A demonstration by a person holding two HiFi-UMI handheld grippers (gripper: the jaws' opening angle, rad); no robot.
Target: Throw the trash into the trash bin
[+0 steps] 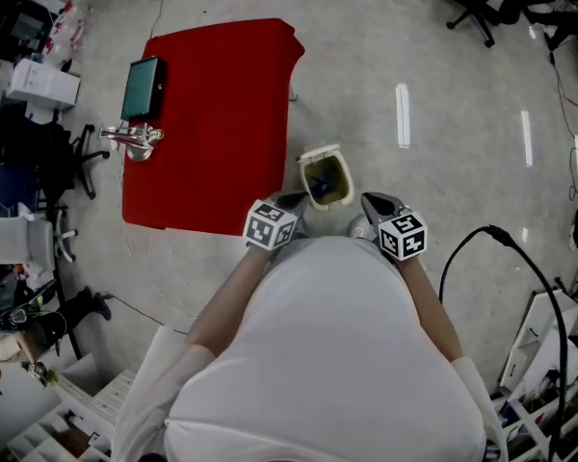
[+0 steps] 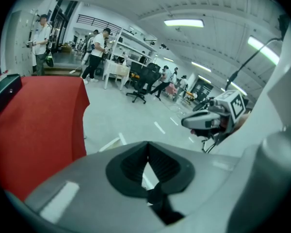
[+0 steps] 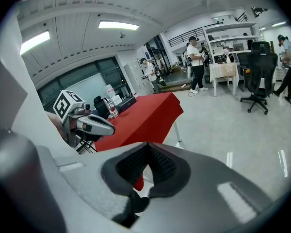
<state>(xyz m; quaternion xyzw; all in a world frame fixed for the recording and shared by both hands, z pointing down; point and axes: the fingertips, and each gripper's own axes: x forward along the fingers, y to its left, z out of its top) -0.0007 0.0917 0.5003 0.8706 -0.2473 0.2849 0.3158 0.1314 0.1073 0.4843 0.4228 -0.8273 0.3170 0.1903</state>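
Observation:
A small cream trash bin (image 1: 348, 177) stands on the floor with its lid (image 1: 318, 152) tipped back and dark things inside. It sits just past the corner of the red-covered table (image 1: 222, 123). My left gripper (image 1: 294, 200) hovers at the bin's near left and my right gripper (image 1: 374, 203) at its near right. In the left gripper view the left gripper (image 2: 146, 154) is shut with nothing between its pads. The right gripper (image 3: 146, 152) looks the same in its own view, shut and empty. Each view shows the other gripper alongside: the right gripper (image 2: 203, 120) and the left gripper (image 3: 94, 125).
A black box (image 1: 143, 87) and a shiny metal object (image 1: 135, 141) lie on the red table. A black cable (image 1: 462, 248) arcs over the floor at my right. Office chairs (image 1: 482, 3) and shelves (image 1: 549, 354) stand around the edges. Several people (image 2: 94, 52) stand far back.

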